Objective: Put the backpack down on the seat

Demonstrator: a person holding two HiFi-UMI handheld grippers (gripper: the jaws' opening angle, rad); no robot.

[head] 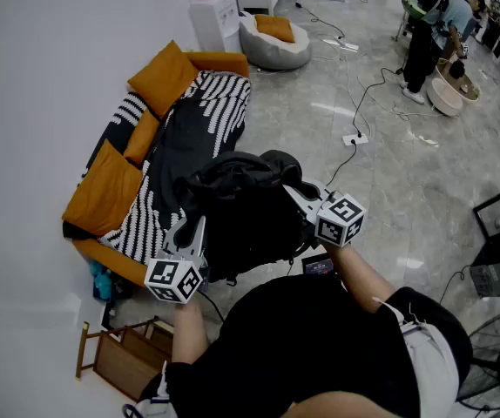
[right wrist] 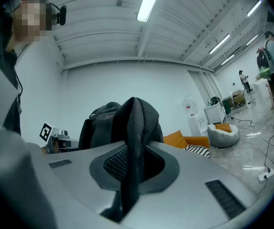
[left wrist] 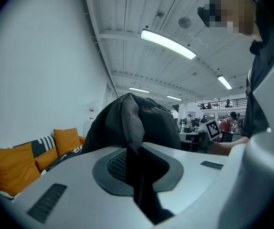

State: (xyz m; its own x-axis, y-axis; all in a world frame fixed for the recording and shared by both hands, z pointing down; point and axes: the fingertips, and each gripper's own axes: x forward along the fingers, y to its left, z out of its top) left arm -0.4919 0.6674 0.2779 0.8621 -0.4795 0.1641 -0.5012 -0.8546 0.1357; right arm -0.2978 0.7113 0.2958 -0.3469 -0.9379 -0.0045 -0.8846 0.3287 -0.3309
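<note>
Pale marble-look floor and a white wall frame an orange sofa point(head: 221, 60) at the left, with orange cushions point(head: 163, 77) and a black-and-white striped throw point(head: 224, 103) on its seat. Just right of the sofa's near end, the left gripper point(head: 185, 233) has its jaws clamped on a dark fabric strap point(left wrist: 130, 123) of the black backpack point(head: 250, 207). The backpack's bulk rises just beyond the jaws. It hangs in the air between the two tools, off the seat, and from the head view it overlaps the sofa's front edge. Further right of the sofa, the right gripper point(head: 303, 200) is closed on a black mesh strap point(right wrist: 137, 128), with the pack right behind its jaws.
</note>
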